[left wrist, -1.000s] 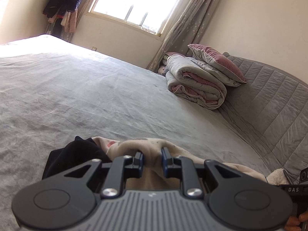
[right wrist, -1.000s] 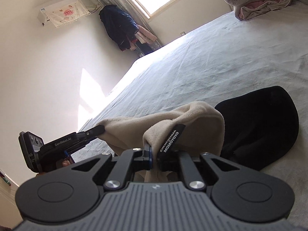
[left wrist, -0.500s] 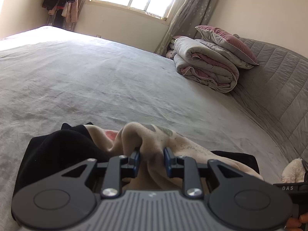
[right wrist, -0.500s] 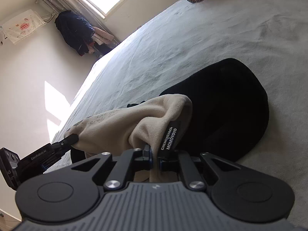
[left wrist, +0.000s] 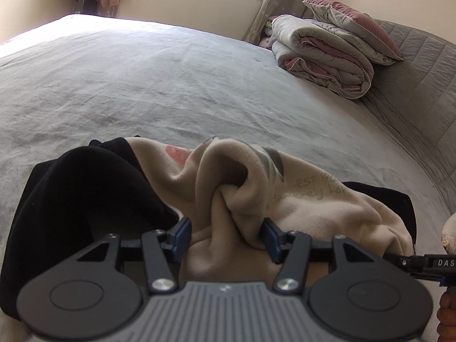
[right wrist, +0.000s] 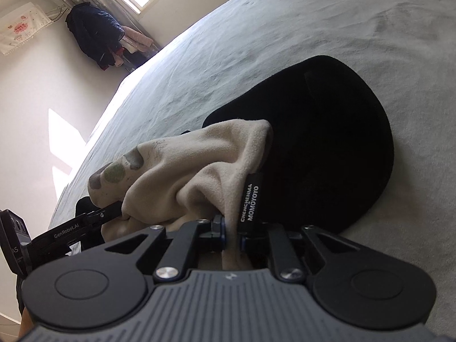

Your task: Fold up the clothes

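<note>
Garment [left wrist: 307,208] lies on bed [left wrist: 171,85]; quilt [left wrist: 322,57] behind.

Loads of open bed [left wrist: 176,85] ahead of the clothes, flat grey cover right out to the window wall, nothing in the way there. Far right corner is blocked by a folded duvet [left wrist: 322,57] with a pillow [left wrist: 356,25] on top, against the padded headboard [left wrist: 421,85]. Close in, the bunched beige top [left wrist: 307,208] and the black garment [right wrist: 327,142] fill the near strip. Hanging clothes [right wrist: 94,40] crowd the far corner.
</note>
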Tool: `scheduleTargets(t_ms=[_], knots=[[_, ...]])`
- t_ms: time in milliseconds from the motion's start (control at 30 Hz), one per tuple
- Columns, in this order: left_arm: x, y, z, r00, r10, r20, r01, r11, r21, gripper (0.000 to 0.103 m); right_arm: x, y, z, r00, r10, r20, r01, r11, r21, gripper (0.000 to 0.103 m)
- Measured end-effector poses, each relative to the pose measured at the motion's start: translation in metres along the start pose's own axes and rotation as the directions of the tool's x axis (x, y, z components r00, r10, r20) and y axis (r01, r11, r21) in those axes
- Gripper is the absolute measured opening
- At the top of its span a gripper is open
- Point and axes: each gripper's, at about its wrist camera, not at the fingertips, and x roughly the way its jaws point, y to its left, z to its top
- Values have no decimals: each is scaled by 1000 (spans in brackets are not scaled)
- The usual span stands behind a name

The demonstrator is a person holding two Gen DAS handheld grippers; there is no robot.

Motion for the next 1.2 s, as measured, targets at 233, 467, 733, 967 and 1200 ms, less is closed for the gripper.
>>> scheduleTargets(t_ms=[233, 467, 733, 967, 1200], knots=[[-22, 25, -8, 999, -27, -41, 21, 990, -139, 65, -11, -7, -3, 1000, 26, -14, -26, 999, 30, 36], [-24, 44, -22, 995, -65, -77, 42, 964, -262, 54, -20, -3, -9, 999, 41, -14, -41, 999, 25, 38], [-24, 28, -29, 995, -78, -66, 62, 976, -211, 11, -25, 6, -12, 990, 140, -20, -139, 990, 34, 12], [-70, 15, -23, 996, -84, 44, 90, 980, -177, 10, -54, 28, -6, 971, 239, 13, -239, 971, -26, 12], [-124, 6, -26, 966, -190, 176, 205, 976, -68, 10, -75, 45, -9, 944, 327, 37, -325, 945, -47, 12]])
